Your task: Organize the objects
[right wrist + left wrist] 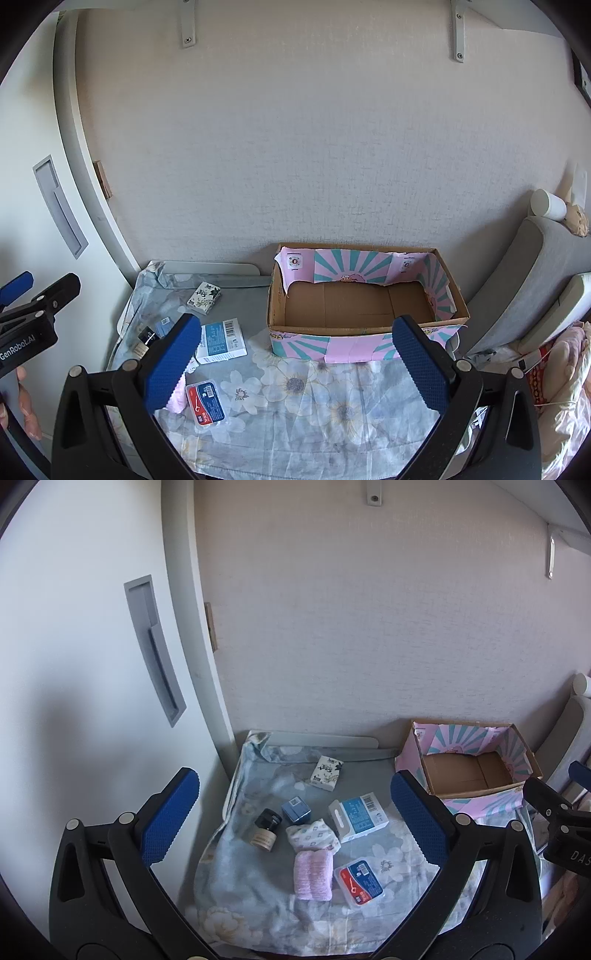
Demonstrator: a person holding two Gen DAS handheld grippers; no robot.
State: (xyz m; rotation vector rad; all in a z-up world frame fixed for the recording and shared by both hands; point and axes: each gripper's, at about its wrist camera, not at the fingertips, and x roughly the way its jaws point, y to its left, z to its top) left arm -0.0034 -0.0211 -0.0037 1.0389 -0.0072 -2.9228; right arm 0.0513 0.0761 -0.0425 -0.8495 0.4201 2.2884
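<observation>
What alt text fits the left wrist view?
Open left gripper hovers over a floral sheet strewn with small items: pink folded towel, blue-and-white carton, red-labelled clear plastic case, dark jar. An empty pink-wrapped cardboard box sits right.

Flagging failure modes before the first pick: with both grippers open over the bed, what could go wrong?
The black-capped small bottle, small blue box and folded patterned cloth lie crowded together, so fingers may knock neighbours. The soft folded pink towel could unfold when lifted. The open cardboard box might slide on the floral sheet.
</observation>
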